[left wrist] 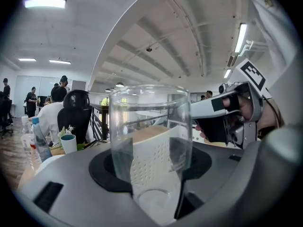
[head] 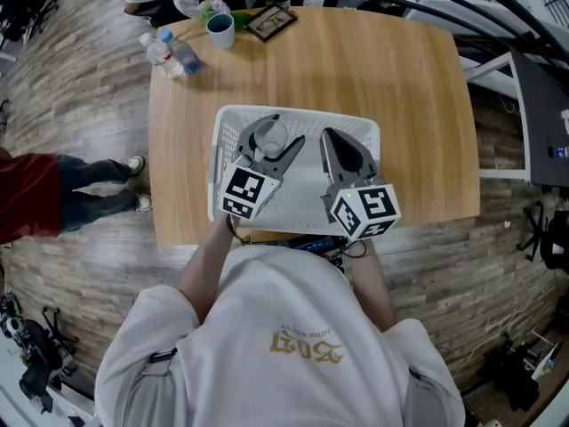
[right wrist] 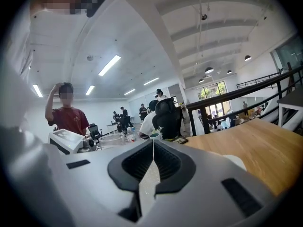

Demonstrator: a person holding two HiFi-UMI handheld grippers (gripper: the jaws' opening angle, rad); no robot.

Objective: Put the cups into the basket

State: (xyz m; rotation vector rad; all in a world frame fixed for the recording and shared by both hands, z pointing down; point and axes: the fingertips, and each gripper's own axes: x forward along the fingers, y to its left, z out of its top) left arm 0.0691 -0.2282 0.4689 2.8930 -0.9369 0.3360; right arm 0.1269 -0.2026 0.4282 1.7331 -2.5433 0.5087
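Note:
A white perforated basket (head: 364, 132) stands on the wooden table (head: 418, 105) near its front edge. Over the basket's left half, my left gripper (head: 273, 137) is shut on a clear plastic cup (head: 272, 139). In the left gripper view the upright cup (left wrist: 150, 126) fills the gap between the jaws, and the basket's wall shows through it. My right gripper (head: 329, 137) hangs over the basket's right half, jaws shut with nothing held. In the right gripper view its jaws (right wrist: 152, 160) meet in a thin seam, and the clear cup (right wrist: 112, 140) shows to the left.
At the table's far left corner stand a teal cup (head: 220, 30), a water bottle (head: 173, 53), a small plant and a dark framed object (head: 271, 22). A person in red (head: 36, 194) stands left of the table; another sits at the far end.

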